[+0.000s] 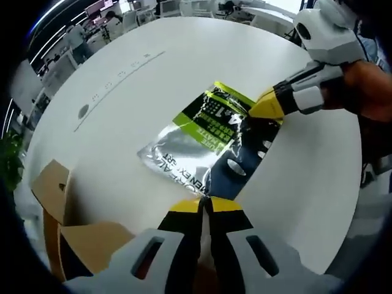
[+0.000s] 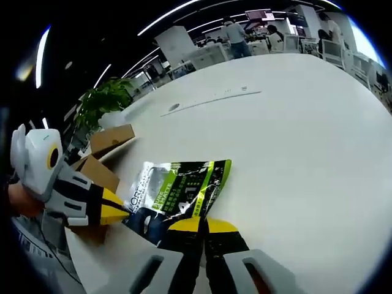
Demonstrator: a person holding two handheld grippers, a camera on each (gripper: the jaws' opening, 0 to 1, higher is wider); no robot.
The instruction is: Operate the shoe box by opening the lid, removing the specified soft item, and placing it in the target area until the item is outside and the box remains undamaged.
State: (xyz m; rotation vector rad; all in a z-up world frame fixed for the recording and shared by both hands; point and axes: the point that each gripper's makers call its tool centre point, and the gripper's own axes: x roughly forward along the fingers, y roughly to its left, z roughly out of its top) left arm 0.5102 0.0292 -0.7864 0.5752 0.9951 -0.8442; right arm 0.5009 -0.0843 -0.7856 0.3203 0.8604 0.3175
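A soft foil pouch (image 1: 202, 141), silver, lime green and dark blue, lies stretched over the white table between both grippers. My left gripper (image 1: 205, 205) is shut on the pouch's near edge. My right gripper (image 1: 267, 109) comes in from the right, held by a hand, and pinches the opposite green edge. In the right gripper view the pouch (image 2: 177, 190) is in front of my right gripper (image 2: 202, 225), which is shut on its dark edge, and the left gripper (image 2: 116, 213) grips it from the left. The brown cardboard shoe box (image 1: 73, 229) stands open at the table's edge, flaps up, also seen as the box (image 2: 101, 156).
The round white table (image 2: 294, 135) has a long cable slot (image 2: 211, 98) and a round grommet (image 1: 83, 111) toward its far side. A potted plant (image 2: 107, 98) stands past the box. Desks, chairs and people fill the background.
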